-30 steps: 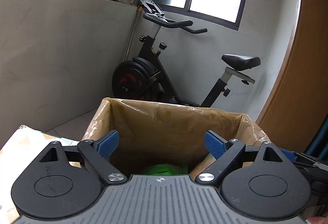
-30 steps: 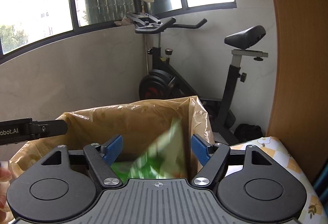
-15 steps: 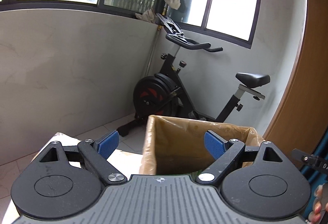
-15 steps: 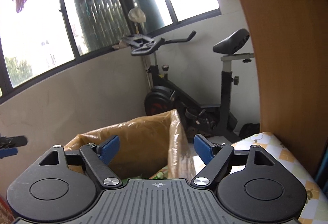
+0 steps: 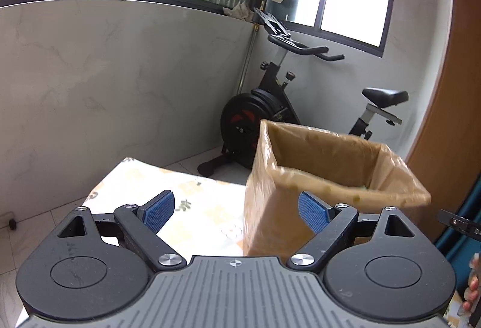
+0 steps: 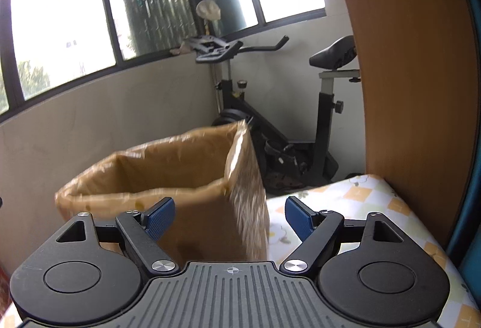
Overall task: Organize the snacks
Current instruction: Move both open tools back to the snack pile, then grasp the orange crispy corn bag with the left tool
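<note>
Patterned tabletop [image 5: 192,195], exercise bike [image 5: 270,105] behind.

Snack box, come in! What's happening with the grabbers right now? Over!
Left gripper open, empty. Right gripper open, empty, jaws just widened. Lined snack box upright on patterned tablecloth, a bit of green inside. Nothing in the way.

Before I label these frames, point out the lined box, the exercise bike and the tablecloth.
lined box [image 5: 270,217], left wrist view, near outer wall.
exercise bike [image 5: 249,120], left wrist view, flywheel housing.
tablecloth [image 6: 369,195], right wrist view, bare checked patch right of the box.
</note>
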`<action>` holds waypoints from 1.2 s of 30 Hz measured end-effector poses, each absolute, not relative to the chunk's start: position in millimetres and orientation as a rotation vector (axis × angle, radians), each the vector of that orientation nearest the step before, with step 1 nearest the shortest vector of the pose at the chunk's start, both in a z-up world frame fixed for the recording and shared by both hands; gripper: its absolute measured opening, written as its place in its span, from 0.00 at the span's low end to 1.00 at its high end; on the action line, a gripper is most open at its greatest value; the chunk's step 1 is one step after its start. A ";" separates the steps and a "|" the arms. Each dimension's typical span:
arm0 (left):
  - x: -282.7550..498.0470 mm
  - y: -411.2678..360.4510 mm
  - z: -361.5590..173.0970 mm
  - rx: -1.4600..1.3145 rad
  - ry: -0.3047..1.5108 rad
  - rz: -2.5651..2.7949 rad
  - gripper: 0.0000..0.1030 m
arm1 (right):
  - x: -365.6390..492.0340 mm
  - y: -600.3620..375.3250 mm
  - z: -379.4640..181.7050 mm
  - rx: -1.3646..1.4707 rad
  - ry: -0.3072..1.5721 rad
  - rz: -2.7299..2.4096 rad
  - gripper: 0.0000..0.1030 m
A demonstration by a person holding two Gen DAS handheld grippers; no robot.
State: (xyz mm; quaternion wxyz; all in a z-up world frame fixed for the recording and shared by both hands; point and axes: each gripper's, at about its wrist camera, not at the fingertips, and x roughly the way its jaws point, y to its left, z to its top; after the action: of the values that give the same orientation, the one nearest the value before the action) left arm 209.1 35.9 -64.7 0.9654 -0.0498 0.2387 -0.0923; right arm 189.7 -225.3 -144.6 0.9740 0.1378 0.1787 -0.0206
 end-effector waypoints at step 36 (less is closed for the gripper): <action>154.4 -40.6 -231.3 -0.071 0.820 -0.350 0.86 | 129.0 -138.6 -273.3 0.209 0.743 0.132 0.75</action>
State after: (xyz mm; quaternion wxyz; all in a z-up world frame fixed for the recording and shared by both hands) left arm 154.4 -40.6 -231.3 0.9016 -0.0341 0.3966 -0.1693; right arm 129.0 -138.6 -273.3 0.9243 0.1019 0.3622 0.0645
